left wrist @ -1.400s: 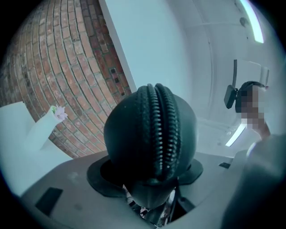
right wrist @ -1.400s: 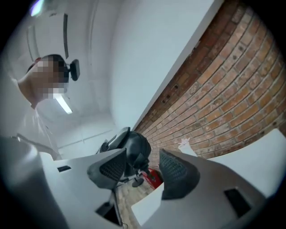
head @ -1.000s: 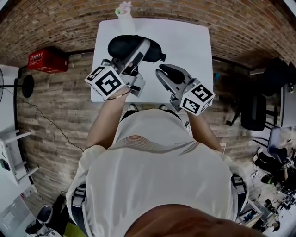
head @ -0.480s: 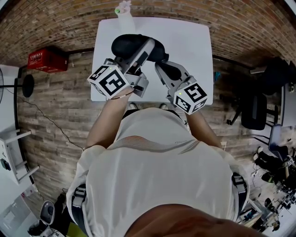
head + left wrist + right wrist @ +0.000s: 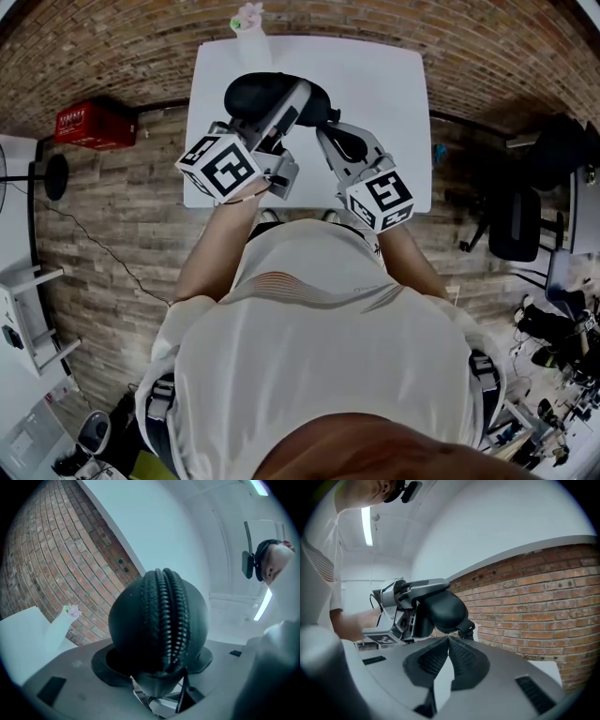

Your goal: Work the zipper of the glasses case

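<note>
One white table by a brick wall underlies the glasses case.

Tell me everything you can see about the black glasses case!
The glasses case is black, matte and rounded like an egg. A zipper with chunky teeth runs along its edge and looks shut where it shows. A small pull sticks out at one end. The left claw clamps the case from both sides, over the white table. The right claw is shut, tips at the case's end beside the pull; whether it pinches the pull is unclear.
</note>
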Tool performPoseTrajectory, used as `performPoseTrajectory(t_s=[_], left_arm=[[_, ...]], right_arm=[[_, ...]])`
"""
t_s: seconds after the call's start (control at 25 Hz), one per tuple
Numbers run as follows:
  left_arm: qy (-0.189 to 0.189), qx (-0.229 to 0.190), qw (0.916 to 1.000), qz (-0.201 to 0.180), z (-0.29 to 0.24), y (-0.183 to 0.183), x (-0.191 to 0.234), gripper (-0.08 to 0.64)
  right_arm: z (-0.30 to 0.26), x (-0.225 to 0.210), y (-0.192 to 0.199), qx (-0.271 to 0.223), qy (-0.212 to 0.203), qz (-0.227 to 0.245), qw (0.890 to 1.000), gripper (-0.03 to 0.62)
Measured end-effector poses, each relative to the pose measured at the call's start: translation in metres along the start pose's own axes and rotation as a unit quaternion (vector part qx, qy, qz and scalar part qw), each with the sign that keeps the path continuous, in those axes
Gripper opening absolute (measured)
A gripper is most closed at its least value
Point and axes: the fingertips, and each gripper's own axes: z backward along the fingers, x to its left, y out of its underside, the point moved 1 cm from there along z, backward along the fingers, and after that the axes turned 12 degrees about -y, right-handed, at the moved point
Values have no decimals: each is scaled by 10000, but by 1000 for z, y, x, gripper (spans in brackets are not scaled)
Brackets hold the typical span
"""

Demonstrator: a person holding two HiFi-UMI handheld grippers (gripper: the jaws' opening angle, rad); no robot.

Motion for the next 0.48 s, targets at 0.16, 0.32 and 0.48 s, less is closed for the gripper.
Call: performPoseTrajectory(t_s=[0.16, 0.32, 0.48], left_arm=[[-7, 49, 10000, -54, 1, 1, -2, 262], [-9, 130, 9999, -61, 1, 3, -3, 262], [3, 305, 9995, 83, 2, 7, 1, 262]], right_arm=[[3, -5, -1, 77, 89, 97, 9999, 55], [6, -7, -1, 173, 209, 387, 9989, 55], [9, -18, -2, 83, 372, 338, 9987, 55]])
